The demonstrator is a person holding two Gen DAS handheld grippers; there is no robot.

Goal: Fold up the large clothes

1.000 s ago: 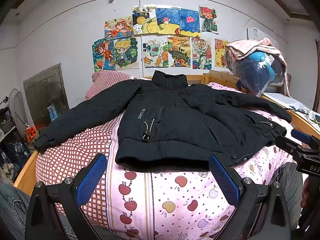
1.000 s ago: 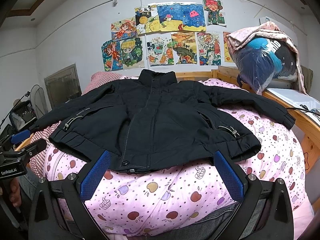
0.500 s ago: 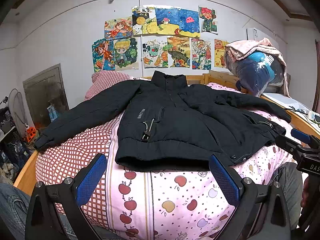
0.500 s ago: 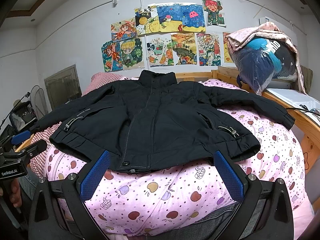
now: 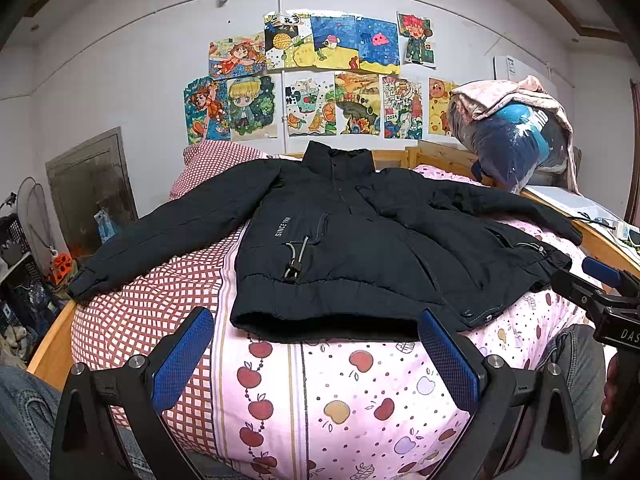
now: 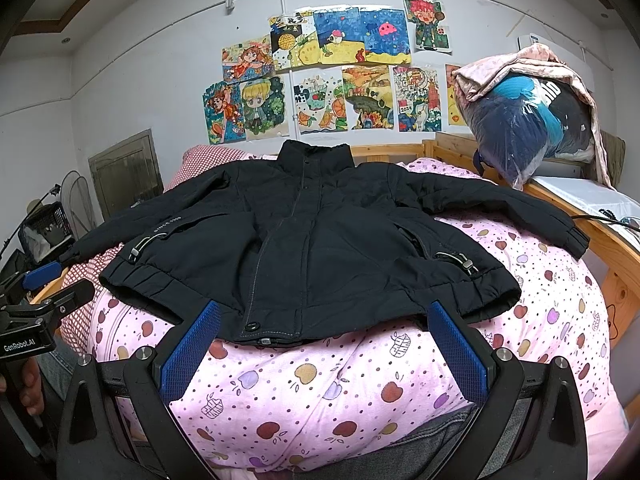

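The jacket point(image 6: 320, 248) lies spread flat on the bed point(image 6: 360, 392), collar toward twelve o'clock, hem toward six, sleeves reaching out to nine and three. Behind the collar, drawings point(image 6: 332, 76) hang on the wall. At two o'clock a bagged bundle point(image 6: 528, 128) sits beside the bed. A pillow point(image 5: 216, 164) lies at eleven.

1 jacket point(image 6: 320, 248), 2 grippers, 1 bagged bundle point(image 6: 520, 128), 12 wall drawings.

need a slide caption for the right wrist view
Open right tongs poised at the hem of a black jacket spread flat on an apple-print quilt.
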